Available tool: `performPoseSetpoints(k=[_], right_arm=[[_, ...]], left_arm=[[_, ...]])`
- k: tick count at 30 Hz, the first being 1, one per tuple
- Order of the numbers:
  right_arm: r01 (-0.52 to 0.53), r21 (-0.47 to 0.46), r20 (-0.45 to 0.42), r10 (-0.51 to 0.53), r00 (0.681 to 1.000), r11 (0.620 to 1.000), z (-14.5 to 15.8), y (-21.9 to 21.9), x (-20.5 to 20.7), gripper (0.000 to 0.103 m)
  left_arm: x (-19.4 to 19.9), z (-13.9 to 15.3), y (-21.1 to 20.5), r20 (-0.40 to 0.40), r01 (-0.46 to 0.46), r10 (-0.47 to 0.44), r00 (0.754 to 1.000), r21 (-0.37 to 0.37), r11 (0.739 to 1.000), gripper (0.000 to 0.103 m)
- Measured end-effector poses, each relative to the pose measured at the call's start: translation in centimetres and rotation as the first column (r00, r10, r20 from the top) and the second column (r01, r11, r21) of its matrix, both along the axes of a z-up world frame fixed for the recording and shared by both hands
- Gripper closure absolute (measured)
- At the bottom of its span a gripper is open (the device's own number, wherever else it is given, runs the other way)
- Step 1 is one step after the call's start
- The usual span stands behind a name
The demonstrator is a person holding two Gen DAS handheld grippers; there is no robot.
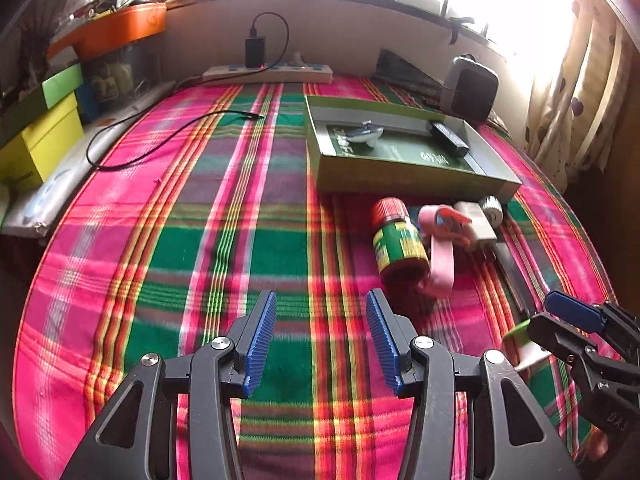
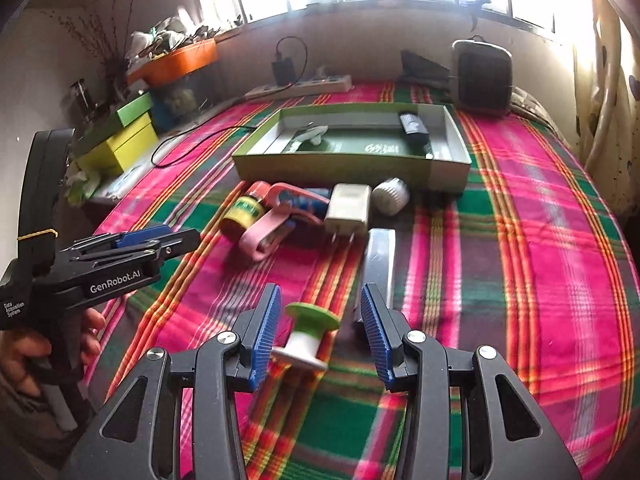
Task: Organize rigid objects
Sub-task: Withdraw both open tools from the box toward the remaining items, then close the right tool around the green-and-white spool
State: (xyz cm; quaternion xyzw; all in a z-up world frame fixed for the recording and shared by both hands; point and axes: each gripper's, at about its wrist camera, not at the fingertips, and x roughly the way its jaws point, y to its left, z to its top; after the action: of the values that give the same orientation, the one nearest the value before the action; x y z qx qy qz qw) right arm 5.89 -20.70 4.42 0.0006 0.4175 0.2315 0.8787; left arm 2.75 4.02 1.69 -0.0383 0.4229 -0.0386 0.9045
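Observation:
My right gripper (image 2: 321,294) is open. A small spool (image 2: 308,336) with a green flange and a white body lies on the plaid blanket between its blue pads; the right pad is clear of it. Beyond it lie a silver flat bar (image 2: 378,264), a white charger plug (image 2: 348,208), a ridged white knob (image 2: 391,196), a pink strap item (image 2: 276,220) and a red-capped bottle (image 2: 244,212). Behind them, the green box (image 2: 352,170) holds a white-blue figure and a black device. My left gripper (image 1: 321,298) hangs open over bare blanket, left of the bottle (image 1: 396,240). The right gripper (image 1: 542,316) shows at the right edge.
A power strip (image 1: 268,74) with a black charger lies along the far wall, and a black cable (image 1: 160,132) runs across the blanket. A grey heater (image 1: 470,88) stands at the back right. Yellow and green boxes (image 1: 44,140) are stacked at the left. A hand (image 2: 40,352) holds the left gripper.

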Motion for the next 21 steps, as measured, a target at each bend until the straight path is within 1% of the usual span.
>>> performPoseSetpoints(k=[5, 8, 11, 18, 21], right_arm=[[-0.003, -0.006, 0.002, 0.003, 1.0, 1.0, -0.3, 0.5, -0.8, 0.06], [-0.002, -0.026, -0.001, 0.002, 1.0, 1.0, -0.8, 1.0, -1.1, 0.06], [0.004, -0.042, -0.017, -0.005, 1.0, 0.999, -1.3, 1.3, -1.1, 0.06], [0.023, -0.043, -0.033, -0.024, 0.999, 0.999, -2.0, 1.3, -0.9, 0.06], [0.028, -0.038, -0.034, -0.029, 0.999, 0.999, -2.1, 1.2, -0.9, 0.06]], left_arm=[[-0.8, -0.2, 0.2, 0.003, 0.008, -0.008, 1.0, -0.012, 1.0, 0.057], [-1.1, -0.4, 0.4, 0.003, 0.006, -0.006, 1.0, -0.031, 0.999, 0.057], [-1.2, -0.8, 0.6, -0.01, 0.004, -0.004, 1.0, -0.03, 1.0, 0.057], [-1.2, -1.0, 0.3, -0.013, 0.019, -0.019, 1.0, -0.034, 0.999, 0.057], [-1.0, -0.9, 0.2, -0.012, 0.035, -0.036, 0.999, -0.053, 0.998, 0.057]])
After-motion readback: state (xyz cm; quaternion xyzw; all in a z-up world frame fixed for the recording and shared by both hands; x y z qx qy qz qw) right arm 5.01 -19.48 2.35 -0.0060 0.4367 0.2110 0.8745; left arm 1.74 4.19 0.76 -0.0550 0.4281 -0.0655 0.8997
